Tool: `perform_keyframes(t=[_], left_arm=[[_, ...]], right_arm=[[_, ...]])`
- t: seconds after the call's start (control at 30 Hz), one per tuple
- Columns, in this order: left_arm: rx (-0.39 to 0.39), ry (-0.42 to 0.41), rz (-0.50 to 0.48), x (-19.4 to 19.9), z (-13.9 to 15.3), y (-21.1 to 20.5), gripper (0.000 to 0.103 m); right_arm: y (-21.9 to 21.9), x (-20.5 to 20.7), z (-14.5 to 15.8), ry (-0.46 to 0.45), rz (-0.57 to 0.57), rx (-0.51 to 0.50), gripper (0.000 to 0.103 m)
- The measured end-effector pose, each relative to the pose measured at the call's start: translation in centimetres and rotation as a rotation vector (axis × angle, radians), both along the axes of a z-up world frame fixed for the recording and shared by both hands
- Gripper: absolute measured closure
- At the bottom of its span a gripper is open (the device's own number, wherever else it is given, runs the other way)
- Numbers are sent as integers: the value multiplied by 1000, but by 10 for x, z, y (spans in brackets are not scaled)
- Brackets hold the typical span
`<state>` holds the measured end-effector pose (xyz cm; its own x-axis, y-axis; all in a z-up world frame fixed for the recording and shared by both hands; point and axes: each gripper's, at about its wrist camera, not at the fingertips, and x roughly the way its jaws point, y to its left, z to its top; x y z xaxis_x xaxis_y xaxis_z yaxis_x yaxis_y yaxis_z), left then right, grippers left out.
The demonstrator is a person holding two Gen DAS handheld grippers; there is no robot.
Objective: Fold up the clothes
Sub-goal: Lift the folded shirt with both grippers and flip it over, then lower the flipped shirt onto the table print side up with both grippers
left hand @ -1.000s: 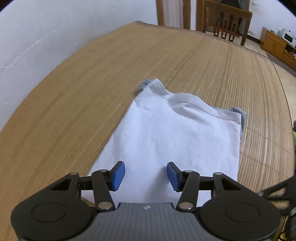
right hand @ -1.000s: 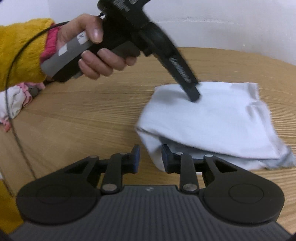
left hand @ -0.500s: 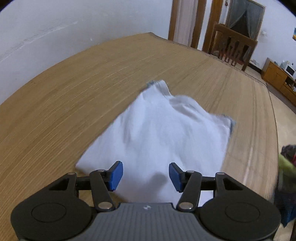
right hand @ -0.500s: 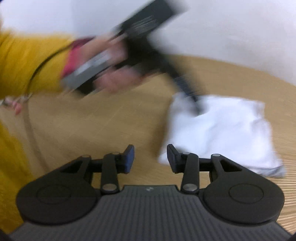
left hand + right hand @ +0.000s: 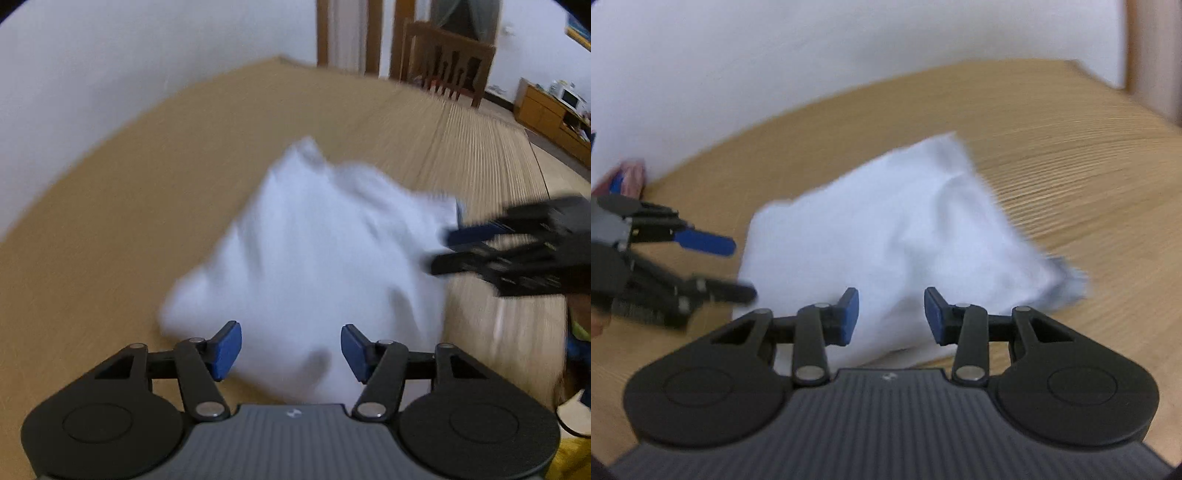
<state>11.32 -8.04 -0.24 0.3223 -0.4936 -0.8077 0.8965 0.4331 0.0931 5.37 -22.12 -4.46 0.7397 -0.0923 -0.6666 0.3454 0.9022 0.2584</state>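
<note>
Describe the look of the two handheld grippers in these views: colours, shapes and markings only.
Both match. The left gripper and right gripper each have a dark grey ribbed body bearing a small pale logo, two round black side housings, black linkage bars with silver pivot pins, and flat blue pads on the fingers. Seen from the side, the fingers are long and slim. No sleeve shows clearly.

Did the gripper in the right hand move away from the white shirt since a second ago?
Yes. The right gripper, fingers opening and empty, has swung around the white shirt: the wooden door frame has come in at the picture's right edge.
</note>
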Motion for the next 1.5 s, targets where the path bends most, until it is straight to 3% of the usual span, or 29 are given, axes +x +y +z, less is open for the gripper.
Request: perform_keyframes(t=[0.07,0.1,0.27,0.37,0.43,0.53,0.6,0.63,0.67,0.7,0.73,0.83,0.93,1.03,1.13,1.2,1.33,1.4,1.5], left_arm=[[-2,-14,-31,21,4,-32,38],[5,-24,-47,32,3,-50,36],[91,-25,-84,85,-24,-133,34],[98,42,-109,102,-38,-159,34],[101,83,-133,108,-46,-173,34],[101,95,-188,101,-53,-184,32],[74,114,-192,99,-54,-186,46],[53,131,-177,100,-54,-185,51],[34,148,-153,101,-53,-183,71],[15,166,-129,103,-52,-181,83],[-1,186,-111,105,-52,-178,85],[-57,193,-65,101,-40,-162,89],[-166,173,-7,101,-3,-138,90],[-315,111,51,99,56,-92,90],[-461,24,95,81,108,-32,90],[-545,0,124,63,126,13,90],[-566,14,196,20,106,92,90],[-510,68,258,-3,75,122,90],[-361,166,401,-29,11,172,89]], right_arm=[[-24,-12,2,10,-111,44,40],[-35,-18,-1,21,-156,68,38],[-71,-27,-27,72,-267,68,38],[-87,-21,-40,40,-260,153,37],[-91,-19,-40,1,-230,199,32],[-92,-9,-40,-20,-182,195,29],[-88,-4,-39,-27,-133,165,30],[-87,-3,-39,-28,-110,144,31],[-87,-1,-38,-27,-90,123,43],[-88,1,-39,-26,-79,114,63],[-91,0,-38,-28,-74,120,74],[-106,0,-38,-60,-50,181,81],[-107,7,-16,-125,27,131,83],[-100,10,36,-255,109,53,84],[-78,0,97,-393,202,-91,85],[-54,-11,125,-452,263,-185,85],[9,-31,133,-445,395,-303,85],[45,-37,113,-371,472,-301,85],[96,-35,57,-178,597,-206,82]])
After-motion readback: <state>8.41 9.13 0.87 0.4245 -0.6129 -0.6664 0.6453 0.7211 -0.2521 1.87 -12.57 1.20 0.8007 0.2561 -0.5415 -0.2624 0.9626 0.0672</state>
